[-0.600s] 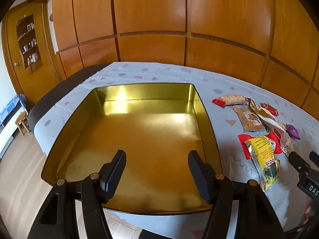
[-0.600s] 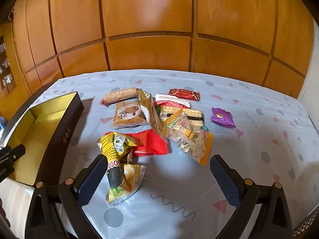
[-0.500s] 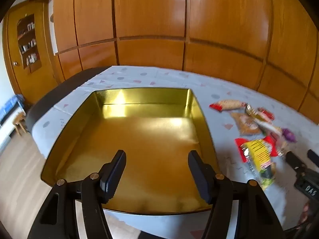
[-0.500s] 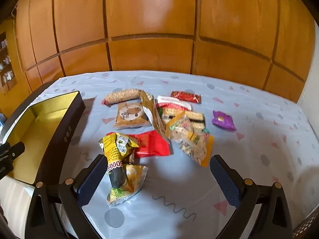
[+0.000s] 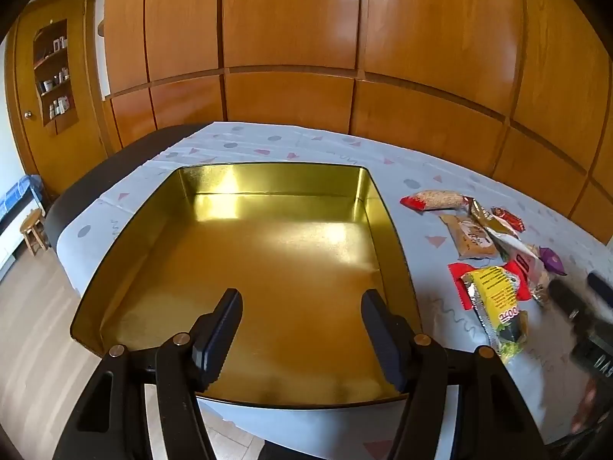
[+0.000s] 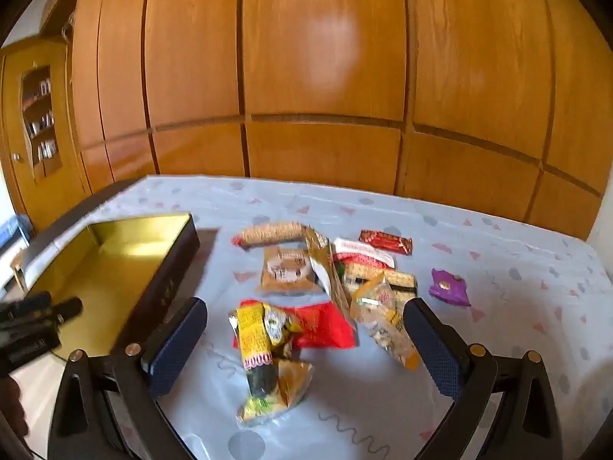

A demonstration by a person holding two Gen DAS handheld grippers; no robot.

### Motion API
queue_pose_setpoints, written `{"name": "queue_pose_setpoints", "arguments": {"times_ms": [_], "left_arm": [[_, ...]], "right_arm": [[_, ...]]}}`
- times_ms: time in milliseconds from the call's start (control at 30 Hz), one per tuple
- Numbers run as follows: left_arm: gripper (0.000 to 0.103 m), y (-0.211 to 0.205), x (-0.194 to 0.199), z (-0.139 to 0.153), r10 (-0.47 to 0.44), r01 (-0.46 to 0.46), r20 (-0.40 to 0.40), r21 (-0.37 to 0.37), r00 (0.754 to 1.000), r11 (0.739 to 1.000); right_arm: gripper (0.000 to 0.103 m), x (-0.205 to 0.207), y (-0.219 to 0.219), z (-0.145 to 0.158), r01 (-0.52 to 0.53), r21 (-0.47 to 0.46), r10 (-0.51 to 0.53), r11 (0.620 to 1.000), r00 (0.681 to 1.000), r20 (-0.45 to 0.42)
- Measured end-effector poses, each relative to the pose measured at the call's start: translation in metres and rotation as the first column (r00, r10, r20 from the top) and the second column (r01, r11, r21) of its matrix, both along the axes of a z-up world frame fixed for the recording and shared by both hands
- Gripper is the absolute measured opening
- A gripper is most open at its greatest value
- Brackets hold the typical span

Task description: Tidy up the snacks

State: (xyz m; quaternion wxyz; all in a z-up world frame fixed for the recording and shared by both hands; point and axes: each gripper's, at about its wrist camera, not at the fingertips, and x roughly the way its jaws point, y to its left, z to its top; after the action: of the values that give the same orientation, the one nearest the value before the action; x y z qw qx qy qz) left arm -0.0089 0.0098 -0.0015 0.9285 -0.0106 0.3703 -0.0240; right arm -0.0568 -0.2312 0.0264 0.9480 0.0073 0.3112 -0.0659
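Left tongs point(image 5: 302, 320) spread, nothing between the pads, poised over the near part of the gold-lined tin point(image 5: 383, 207), which stands empty at the left end of the bench point(image 6: 498, 268); its outer wall is dark with small gold characters too blurred to read. Right tongs point(image 6: 306, 341) spread wide and empty above the snacks, which lie loose in a cluster near the middle of the bench, right of the tin and apart from it. Items noted: yellow packet point(image 6: 254, 331) nearest the front edge, printed figures partly legible as "000"; red packet point(image 6: 325, 326) beneath it; brown biscuit pack point(image 6: 287, 268) with illegible print; long grain bar point(image 6: 270, 232); white-and-red wrapper point(image 6: 364, 251), lettering unreadable; dark red bar point(image 6: 385, 241); purple sweet point(image 6: 448, 287) off alone toward the right edge. The bench carries a pale cloth patterned with pink triangles, grey dots and squiggles. Wooden panelled cupboards point(image 6: 325, 76) fill the far wall; a shelved niche point(image 5: 53, 76) holds small bottles at left.
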Motion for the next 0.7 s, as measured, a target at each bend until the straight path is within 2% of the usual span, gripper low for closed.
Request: {"name": "queue_pose_setpoints", "arguments": {"times_ms": [67, 133, 333, 700], "left_arm": [[0.065, -0.001, 0.000, 0.002, 0.002, -0.002, 0.009, 0.013, 1.000, 1.000], [0.065, -0.001, 0.000, 0.001, -0.002, 0.001, 0.003, 0.015, 1.000, 1.000], [0.065, -0.004, -0.001, -0.006, -0.014, 0.014, -0.022, 0.021, 1.000, 1.000], [0.066, -0.005, 0.001, -0.009, -0.001, 0.002, -0.040, 0.034, 0.999, 0.999]], "right_arm": [[0.103, 0.002, 0.000, -0.007, -0.004, 0.037, 0.005, 0.999, 0.999, -0.049], [0.103, -0.002, -0.005, -0.010, 0.020, 0.085, -0.016, 0.996, 0.999, -0.046], [0.103, -0.005, -0.010, -0.018, 0.052, 0.065, -0.047, 0.997, 0.996, -0.076], [0.103, -0.004, -0.009, -0.024, 0.041, 0.053, -0.035, 0.998, 0.994, -0.105]]}}
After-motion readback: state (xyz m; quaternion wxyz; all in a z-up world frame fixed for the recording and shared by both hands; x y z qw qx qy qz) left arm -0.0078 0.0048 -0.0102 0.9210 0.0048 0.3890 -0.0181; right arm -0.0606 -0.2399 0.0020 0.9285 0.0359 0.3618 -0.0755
